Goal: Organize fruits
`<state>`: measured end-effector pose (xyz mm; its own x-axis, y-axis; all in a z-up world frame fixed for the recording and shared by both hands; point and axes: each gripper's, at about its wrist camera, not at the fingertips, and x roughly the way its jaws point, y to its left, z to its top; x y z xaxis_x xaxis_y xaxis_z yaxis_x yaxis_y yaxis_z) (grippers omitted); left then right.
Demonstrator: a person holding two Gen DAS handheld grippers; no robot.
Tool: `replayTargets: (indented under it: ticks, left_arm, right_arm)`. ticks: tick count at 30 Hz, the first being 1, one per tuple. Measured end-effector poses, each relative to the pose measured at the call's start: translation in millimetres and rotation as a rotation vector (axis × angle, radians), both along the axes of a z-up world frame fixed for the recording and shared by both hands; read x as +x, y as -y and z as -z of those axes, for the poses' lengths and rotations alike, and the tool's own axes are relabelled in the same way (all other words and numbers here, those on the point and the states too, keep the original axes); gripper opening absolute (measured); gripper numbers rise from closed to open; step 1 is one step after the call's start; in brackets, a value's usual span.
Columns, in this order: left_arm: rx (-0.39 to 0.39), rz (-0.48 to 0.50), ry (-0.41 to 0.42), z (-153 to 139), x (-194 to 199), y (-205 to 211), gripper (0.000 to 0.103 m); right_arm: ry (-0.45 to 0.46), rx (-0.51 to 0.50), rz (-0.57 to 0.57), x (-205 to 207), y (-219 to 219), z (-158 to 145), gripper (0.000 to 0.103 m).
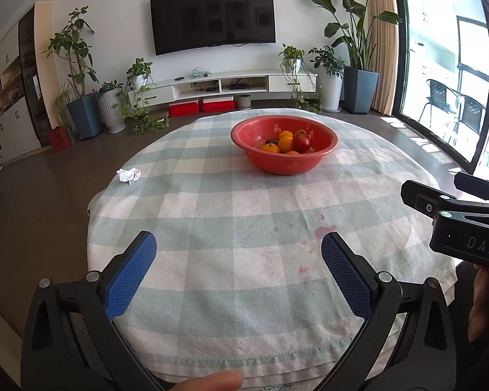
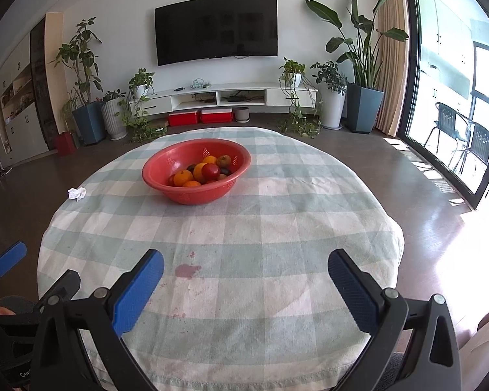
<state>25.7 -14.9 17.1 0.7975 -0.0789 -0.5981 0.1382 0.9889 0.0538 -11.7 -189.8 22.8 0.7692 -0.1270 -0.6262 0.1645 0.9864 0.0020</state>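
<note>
At the far left of the table lies a crumpled white tissue [image 1: 128, 175], alone near the edge of the checked tablecloth [image 1: 212, 215] and well apart from everything else. The cloth is pale green and white, and it covers a round table.

Next comes the left gripper [image 1: 238, 251], which hovers over the near part of the cloth. Its two blue pads [image 1: 130, 273] stand wide apart and there is nothing between them. A fingertip of the person [image 1: 208, 381] shows at the bottom edge of the left wrist view.

Toward the middle and far side of the table stands a red bowl [image 1: 322, 153] with small holes in its wall. Inside it are the fruits: several oranges [image 1: 286, 143] and a red apple [image 1: 301, 143], and in the right wrist view also some dark fruits [image 2: 225, 172], which I cannot name. The fruits touch each other in one heap. No fruit lies on the cloth outside the bowl.

Some reddish stains [image 2: 187, 270] mark the cloth, between the two grippers and nearer than the bowl.

At the right is the right gripper [image 2: 246, 268], also above the near cloth. Its pads are spread wide too and hold nothing. Both grippers are well apart from the bowl.
</note>
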Motion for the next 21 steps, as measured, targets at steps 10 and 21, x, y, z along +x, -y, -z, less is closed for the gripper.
replayTargets:
  ticks: [10,21]
  left_arm:
    - [-0.015,-0.012,-0.046,11.7,0.7,-3.7,0.103]
    - [-0.022,-0.03,-0.043,11.2,-3.4,-9.9,0.103]
  right_arm:
    - [-0.035,-0.015,-0.013,0.5,-11.8,11.8,0.103]
    - [-0.036,-0.035,-0.016,-5.0,-22.0,8.1,0.103]
